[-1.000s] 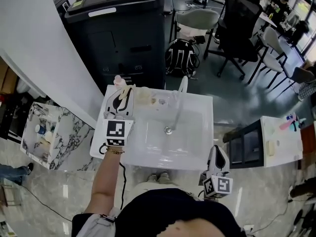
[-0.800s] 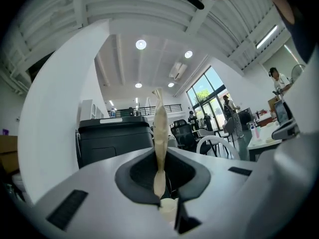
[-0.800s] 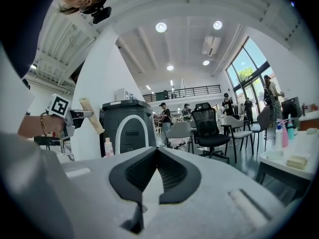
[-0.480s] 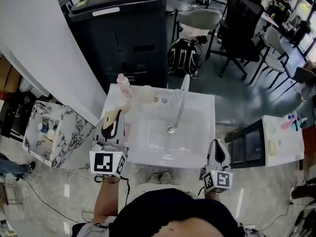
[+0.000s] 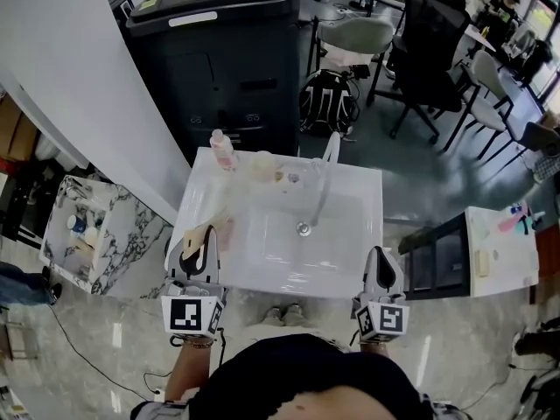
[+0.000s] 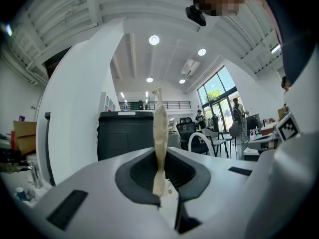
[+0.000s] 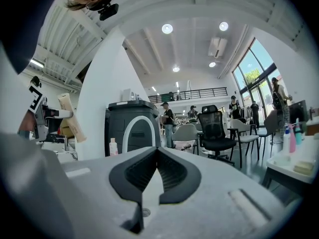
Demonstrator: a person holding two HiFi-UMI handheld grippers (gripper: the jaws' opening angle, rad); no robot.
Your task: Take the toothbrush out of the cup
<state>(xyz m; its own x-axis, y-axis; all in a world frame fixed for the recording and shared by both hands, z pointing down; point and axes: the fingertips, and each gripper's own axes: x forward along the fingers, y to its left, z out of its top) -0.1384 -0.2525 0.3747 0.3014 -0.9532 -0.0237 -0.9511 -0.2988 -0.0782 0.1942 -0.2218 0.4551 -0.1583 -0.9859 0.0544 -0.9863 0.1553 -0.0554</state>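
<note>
In the left gripper view a cream toothbrush [image 6: 160, 128] stands upright between the jaws of my left gripper [image 6: 160, 153], which is shut on it. In the head view this gripper [image 5: 206, 233] hovers over the front left corner of the white sink [image 5: 350, 269], the toothbrush [image 5: 220, 231] sticking out beside it. A pale cup [image 5: 262, 165] stands on the sink's back ledge, well apart from the gripper. My right gripper [image 5: 379, 255] is at the sink's front right corner, jaws shut with nothing in them [image 7: 156, 152]. From the right gripper view the toothbrush [image 7: 71, 117] shows at far left.
A pink bottle [image 5: 222, 150] stands left of the cup, and a curved faucet [image 5: 321, 175] rises behind the basin. Behind the sink stands a black cabinet [image 5: 223, 68]. A marble side shelf [image 5: 79, 234] is left, a low table [image 5: 499, 252] right, office chairs beyond.
My left gripper has drawn back from the back ledge by the cup to the sink's front left corner, carrying the toothbrush. The right gripper has stayed about where it was.
</note>
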